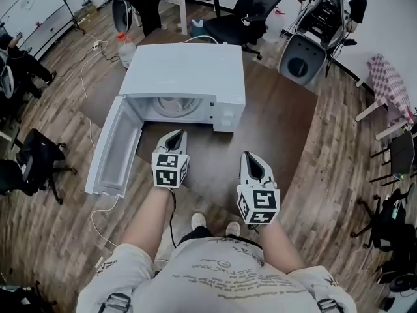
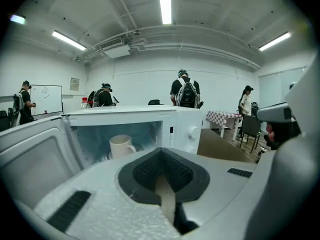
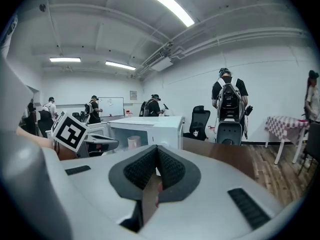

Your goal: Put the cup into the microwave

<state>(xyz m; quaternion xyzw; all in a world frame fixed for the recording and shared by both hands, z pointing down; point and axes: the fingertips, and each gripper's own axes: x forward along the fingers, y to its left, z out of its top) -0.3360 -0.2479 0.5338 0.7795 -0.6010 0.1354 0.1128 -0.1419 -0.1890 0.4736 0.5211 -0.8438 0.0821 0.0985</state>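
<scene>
We judge the main step as good as done. The white mug (image 2: pixel 120 146) stands upright inside the microwave (image 1: pixel 186 70), towards the left of the cavity with its handle to the right, as both gripper views show. From the head view we cannot pick it out, only the pale turntable under the roof of the oven.

Neither tool has anything in it. The left hand-held gripper (image 1: pixel 174 137) has its jaws drawn together with nothing between the dark ribbed pads, and the right hand-held gripper (image 1: pixel 250 158) is likewise closed and empty. Both hang over the brown bench (image 1: pixel 280 129), in front of the oven and apart from it, the left one nearer the opening.

What seems left to us is the microwave door (image 1: pixel 117 149), which is swung wide out to the left. The task sentence asks only for the cup to go in, so shutting it may or may not be wanted.

As for writing, we find little we can read:
- The microwave shows no brand we can make out, only a knob and a dark spot on its right-hand panel.
- The cubes (image 1: pixel 169 169) on the grippers carry black-and-white square markers, not words.
- The person's pale shirt (image 1: pixel 221 279) has curved lines of print and a small round emblem, too small to read.
- The wall whiteboard looks blank.
</scene>
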